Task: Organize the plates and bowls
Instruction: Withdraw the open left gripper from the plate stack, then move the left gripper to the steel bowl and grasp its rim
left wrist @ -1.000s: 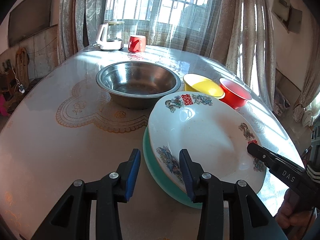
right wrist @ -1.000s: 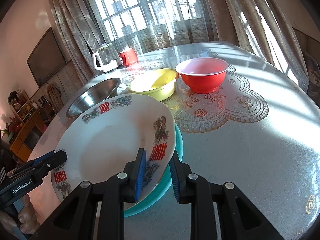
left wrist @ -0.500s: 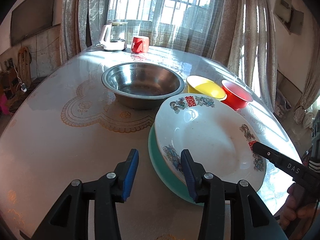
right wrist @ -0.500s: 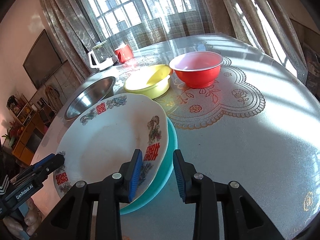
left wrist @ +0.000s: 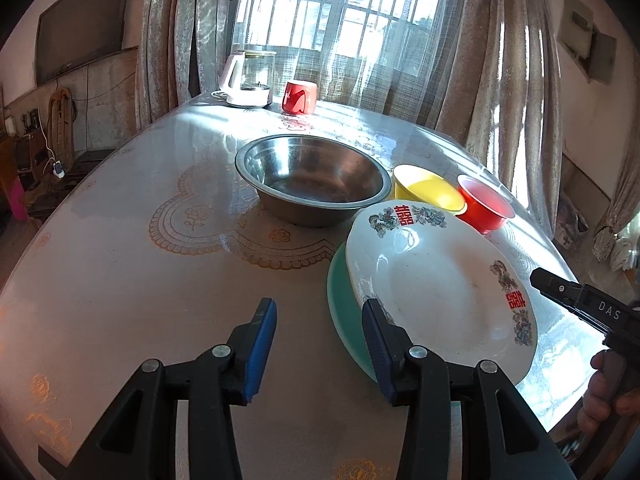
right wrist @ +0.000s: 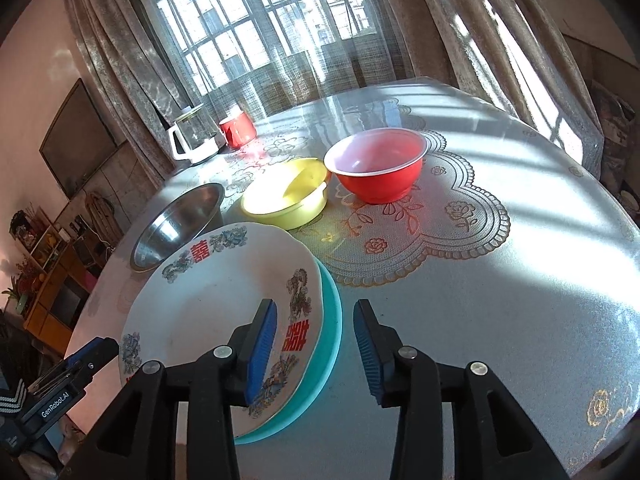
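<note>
A white plate with red characters point(left wrist: 436, 280) point(right wrist: 216, 304) lies on a teal plate point(left wrist: 340, 312) point(right wrist: 330, 320). Behind them stand a steel bowl point(left wrist: 316, 176) point(right wrist: 180, 224), a yellow bowl point(left wrist: 428, 190) point(right wrist: 288, 196) and a red bowl point(left wrist: 486, 204) point(right wrist: 378, 168). My left gripper point(left wrist: 318, 334) is open and empty at the plates' left rim. My right gripper point(right wrist: 314, 336) is open and empty over the plates' right rim; it also shows at the right edge of the left wrist view point(left wrist: 576, 300).
A kettle point(left wrist: 248, 80) point(right wrist: 192, 136) and a red mug point(left wrist: 300, 98) point(right wrist: 238, 130) stand at the far end by the curtained window. Lace patterns point(right wrist: 420, 232) mark the tablecloth. The table edge runs close behind the plates.
Both grippers have opened wider and drawn back a little from the stacked plates. The right gripper let go of the white plate's rim. The plates and bowls have not moved.
</note>
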`<action>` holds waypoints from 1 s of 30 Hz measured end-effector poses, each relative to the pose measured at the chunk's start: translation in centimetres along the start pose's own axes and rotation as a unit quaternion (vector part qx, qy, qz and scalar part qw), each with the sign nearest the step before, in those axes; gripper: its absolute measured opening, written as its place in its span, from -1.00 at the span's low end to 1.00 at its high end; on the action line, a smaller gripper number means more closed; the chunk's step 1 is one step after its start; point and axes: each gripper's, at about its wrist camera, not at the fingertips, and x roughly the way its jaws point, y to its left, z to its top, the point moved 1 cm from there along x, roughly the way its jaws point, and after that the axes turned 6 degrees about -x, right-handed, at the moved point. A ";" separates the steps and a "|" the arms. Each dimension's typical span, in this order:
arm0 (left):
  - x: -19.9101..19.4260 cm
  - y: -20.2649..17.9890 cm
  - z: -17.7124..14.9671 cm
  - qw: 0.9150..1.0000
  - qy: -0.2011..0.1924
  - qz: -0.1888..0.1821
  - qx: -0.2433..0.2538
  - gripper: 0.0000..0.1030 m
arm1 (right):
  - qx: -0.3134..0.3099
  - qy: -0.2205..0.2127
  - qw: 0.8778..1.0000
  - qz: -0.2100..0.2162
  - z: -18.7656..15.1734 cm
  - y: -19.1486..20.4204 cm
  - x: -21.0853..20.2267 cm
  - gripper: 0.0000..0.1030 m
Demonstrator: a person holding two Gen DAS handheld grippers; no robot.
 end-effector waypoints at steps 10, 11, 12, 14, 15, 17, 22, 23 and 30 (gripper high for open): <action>0.7 2.8 0.0 0.999 0.008 0.022 -0.030 -0.05 | -0.004 0.014 0.998 0.068 1.4 2.3 0.4 -0.20; 0.7 3.0 0.0 0.999 0.009 0.023 -0.033 -0.04 | -0.007 0.017 0.997 0.078 1.6 2.7 0.5 -0.20; 0.8 3.1 0.0 0.999 0.009 0.024 -0.035 -0.03 | -0.010 0.020 0.996 0.088 1.7 3.2 0.7 -0.20; 1.0 3.4 0.1 0.999 0.011 0.027 -0.038 -0.01 | -0.016 0.028 0.994 0.104 1.9 4.1 1.0 -0.20; 1.1 3.6 0.1 0.999 0.013 0.028 -0.040 0.00 | -0.020 0.032 0.993 0.111 2.0 4.5 1.2 -0.20; 1.3 4.1 0.1 0.998 0.016 0.028 -0.046 0.00 | -0.023 0.041 0.992 0.121 2.1 5.2 1.7 -0.20; 2.0 5.1 0.4 0.997 0.025 0.038 -0.054 0.00 | -0.023 0.066 0.988 0.140 2.7 6.5 3.2 -0.20; 2.2 5.4 0.5 0.997 0.028 0.041 -0.059 0.00 | -0.024 0.070 0.987 0.144 2.9 6.7 3.4 -0.20; 4.2 7.7 1.1 0.992 0.069 0.045 -0.100 -0.01 | -0.027 0.092 0.981 0.166 4.6 8.0 5.2 -0.20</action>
